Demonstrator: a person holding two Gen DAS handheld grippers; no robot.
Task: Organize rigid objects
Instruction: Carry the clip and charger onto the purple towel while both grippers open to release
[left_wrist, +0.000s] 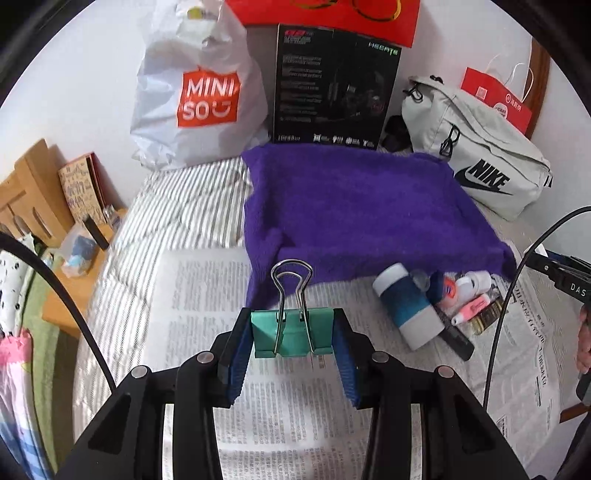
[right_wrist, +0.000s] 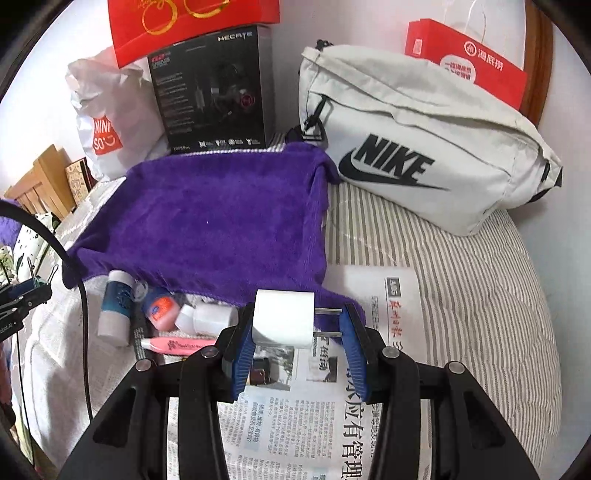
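Left gripper (left_wrist: 293, 334) clamped on green binder clip (left_wrist: 291, 332), handles upright, lower centre of frame. Purple towel (left_wrist: 354, 206) lies straight ahead, above it. Right gripper (right_wrist: 298, 325) clamped on white plug adapter (right_wrist: 282, 319), prongs pointing right; towel up-left. Newspaper (right_wrist: 295, 417) over striped bedding (right_wrist: 461, 280), bags against wall.

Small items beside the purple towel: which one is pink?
The pink highlighter, lying flat on the newspaper. The tube is blue-white, the small bottle white.
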